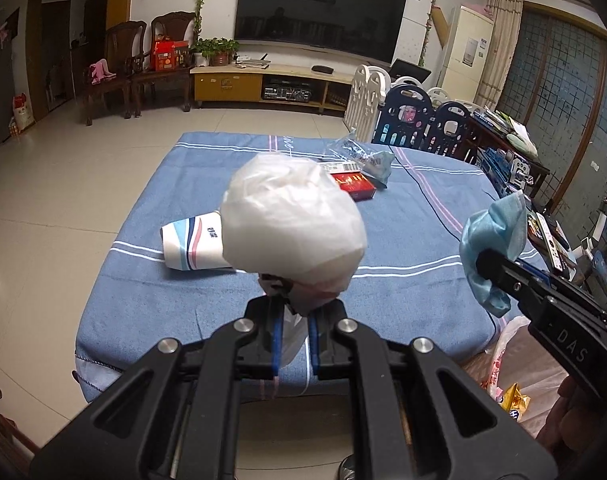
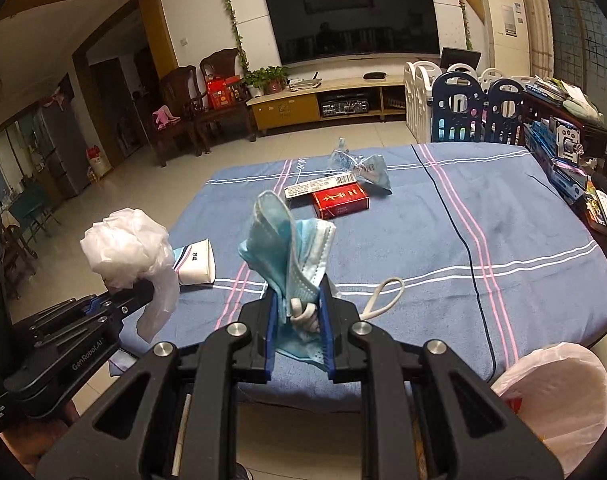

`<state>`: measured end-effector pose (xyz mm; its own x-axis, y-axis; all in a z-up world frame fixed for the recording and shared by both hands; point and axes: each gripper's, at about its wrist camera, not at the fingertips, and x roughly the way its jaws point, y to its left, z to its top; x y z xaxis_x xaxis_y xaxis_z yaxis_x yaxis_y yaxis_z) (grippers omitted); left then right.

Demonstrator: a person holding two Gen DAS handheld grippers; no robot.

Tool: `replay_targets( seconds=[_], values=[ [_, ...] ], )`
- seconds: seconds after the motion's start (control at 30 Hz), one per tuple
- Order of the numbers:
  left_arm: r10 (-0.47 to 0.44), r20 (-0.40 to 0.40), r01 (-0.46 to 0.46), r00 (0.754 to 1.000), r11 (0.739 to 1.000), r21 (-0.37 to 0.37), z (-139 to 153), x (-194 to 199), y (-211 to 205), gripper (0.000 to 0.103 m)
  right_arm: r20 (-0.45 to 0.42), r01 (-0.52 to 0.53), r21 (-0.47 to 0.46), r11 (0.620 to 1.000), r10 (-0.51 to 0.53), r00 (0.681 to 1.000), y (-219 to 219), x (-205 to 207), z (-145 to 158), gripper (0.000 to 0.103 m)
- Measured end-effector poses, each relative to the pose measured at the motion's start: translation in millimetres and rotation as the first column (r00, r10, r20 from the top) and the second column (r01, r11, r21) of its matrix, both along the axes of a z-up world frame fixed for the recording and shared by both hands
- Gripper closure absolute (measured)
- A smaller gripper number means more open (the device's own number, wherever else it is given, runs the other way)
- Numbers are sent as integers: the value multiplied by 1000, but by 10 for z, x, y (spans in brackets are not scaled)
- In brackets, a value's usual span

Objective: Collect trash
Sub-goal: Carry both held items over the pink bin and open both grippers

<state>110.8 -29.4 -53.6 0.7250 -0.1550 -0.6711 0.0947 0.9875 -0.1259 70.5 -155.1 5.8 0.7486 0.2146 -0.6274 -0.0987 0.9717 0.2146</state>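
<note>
Now mask (image 2: 291, 256) between tool (image 2: 299, 312) fingers.

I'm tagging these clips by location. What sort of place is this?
Most likely a home living room: a large wall-mounted television above a low media cabinet, carved wooden armchairs by the wall, and a child's playpen fence.

Crumpled white plastic bag (image 1: 291, 224) pinched and held up above blue cloth. Folded blue face mask (image 2: 291, 256) clamped upright, ear loop dangling. Lying on cloth: tipped paper cup (image 1: 193, 246), red cigarette pack (image 2: 340, 200), crinkled clear wrapper (image 2: 359, 168).
</note>
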Motion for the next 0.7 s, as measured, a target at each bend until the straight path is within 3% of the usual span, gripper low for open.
replay_targets(
  seconds=[0.7],
  values=[
    [-8, -16, 8, 1000, 1000, 14, 1, 12, -5, 92, -8, 7, 1, 1000, -7, 1000, -42, 58, -49, 84]
  ],
)
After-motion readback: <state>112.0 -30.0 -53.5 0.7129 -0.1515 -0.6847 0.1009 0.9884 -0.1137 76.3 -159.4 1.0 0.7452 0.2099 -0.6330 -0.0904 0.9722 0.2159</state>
